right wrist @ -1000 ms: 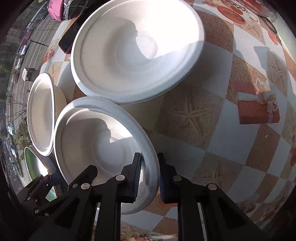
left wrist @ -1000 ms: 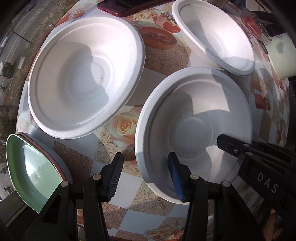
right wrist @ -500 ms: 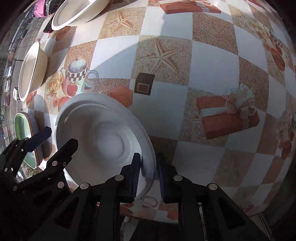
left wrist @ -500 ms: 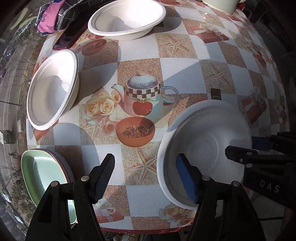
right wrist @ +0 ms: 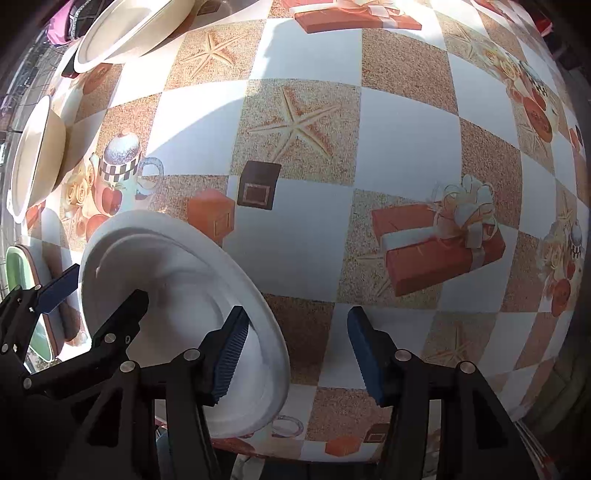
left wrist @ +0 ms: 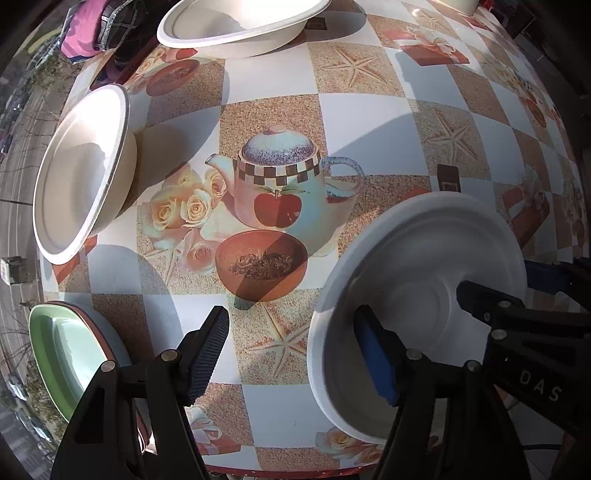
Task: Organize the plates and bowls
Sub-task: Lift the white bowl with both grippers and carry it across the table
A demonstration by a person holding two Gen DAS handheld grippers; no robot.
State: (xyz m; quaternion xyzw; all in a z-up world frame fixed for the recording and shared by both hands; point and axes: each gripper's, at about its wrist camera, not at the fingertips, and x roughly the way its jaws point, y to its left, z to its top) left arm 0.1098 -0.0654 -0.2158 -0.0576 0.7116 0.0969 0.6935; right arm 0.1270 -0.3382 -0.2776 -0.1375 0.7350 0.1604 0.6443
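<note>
A white foam bowl [left wrist: 417, 295] sits on the patterned tablecloth near the table's front edge; it also shows in the right wrist view [right wrist: 177, 314]. My left gripper [left wrist: 291, 354] is open, its right finger inside the bowl and its left finger outside the rim. My right gripper [right wrist: 295, 350] is open, its left finger inside the bowl's rim, its right finger over the cloth. Two more white bowls stand at the left [left wrist: 81, 173] and at the back [left wrist: 240, 26]. A green plate [left wrist: 62, 354] lies at the front left.
The tablecloth [right wrist: 388, 147] shows teapots, starfish and gift boxes. Pink and dark fabric [left wrist: 96, 33] lies at the far left corner beside a dark red flat object. The table's front edge runs just under both grippers.
My right gripper has opened and let go of the bowl's rim. The bowl now rests near the front edge. The left gripper stays open astride the rim.
</note>
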